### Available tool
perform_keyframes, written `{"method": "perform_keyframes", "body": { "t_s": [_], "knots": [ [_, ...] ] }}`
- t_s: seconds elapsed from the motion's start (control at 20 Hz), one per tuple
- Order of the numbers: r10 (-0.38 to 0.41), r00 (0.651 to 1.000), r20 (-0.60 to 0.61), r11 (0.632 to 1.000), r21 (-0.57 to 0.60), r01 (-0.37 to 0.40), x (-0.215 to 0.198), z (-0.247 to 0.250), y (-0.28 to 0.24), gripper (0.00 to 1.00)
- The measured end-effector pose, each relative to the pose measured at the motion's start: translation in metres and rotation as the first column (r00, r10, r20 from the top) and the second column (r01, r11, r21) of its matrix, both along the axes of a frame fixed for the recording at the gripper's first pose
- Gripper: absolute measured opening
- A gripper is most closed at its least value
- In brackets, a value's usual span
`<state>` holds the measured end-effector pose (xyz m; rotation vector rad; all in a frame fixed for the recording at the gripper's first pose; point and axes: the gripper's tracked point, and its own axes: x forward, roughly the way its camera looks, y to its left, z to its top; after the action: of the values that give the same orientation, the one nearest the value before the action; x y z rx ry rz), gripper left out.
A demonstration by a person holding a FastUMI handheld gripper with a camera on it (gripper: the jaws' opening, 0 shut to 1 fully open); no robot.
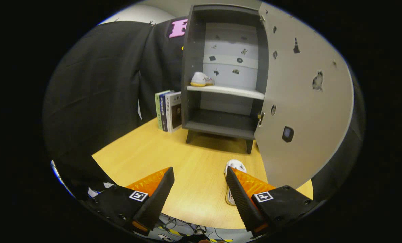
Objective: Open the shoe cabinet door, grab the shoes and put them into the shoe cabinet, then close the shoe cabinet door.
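Cabinet (pixel 221 77) of dark grey stands at the far side of the wooden tabletop (pixel 173 155) on short legs, its door (pixel 305 101) swung wide open to the right, so that the pale inner face of the door, dotted with small stickers, reaches forward past the right finger. Inside, a light shelf (pixel 226 90) divides the cabinet into an upper and a lower compartment. One white shoe (pixel 202 79) with a yellowish sole sits on that shelf at its left end, close to the left wall. The lower compartment under the shelf looks dark and bare. The back panel of the upper compartment is pale and carries several small dark stickers.

A second white shoe (pixel 235 167) lies on the tabletop in front of the cabinet, near the lower edge of the open door; it is just behind the right finger, which hides much of it. The gripper (pixel 199 177) hovers over the near part of the tabletop with its jaws wide apart and nothing between them; bare wood shows in the gap.

Three books (pixel 168 110) stand upright just left of the cabinet, spines facing forward, against the black cloth wall (pixel 99 91). Cables (pixel 187 229) lie on the floor beyond the tabletop's near edge.
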<state>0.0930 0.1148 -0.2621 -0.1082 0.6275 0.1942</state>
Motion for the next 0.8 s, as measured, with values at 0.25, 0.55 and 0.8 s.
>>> {"method": "perform_keyframes", "body": {
  "t_s": [0.25,0.55,0.8],
  "knots": [
    [0.016,0.994,-0.109,0.998,-0.06,-0.022,0.025,-0.062,-0.024,0.98],
    [-0.016,0.973,-0.231,0.998,-0.06,0.002,0.05,-0.119,-0.043,0.98],
    [-0.062,0.945,-0.322,0.997,-0.055,0.047,0.065,-0.153,-0.06,0.98]
  ]
}}
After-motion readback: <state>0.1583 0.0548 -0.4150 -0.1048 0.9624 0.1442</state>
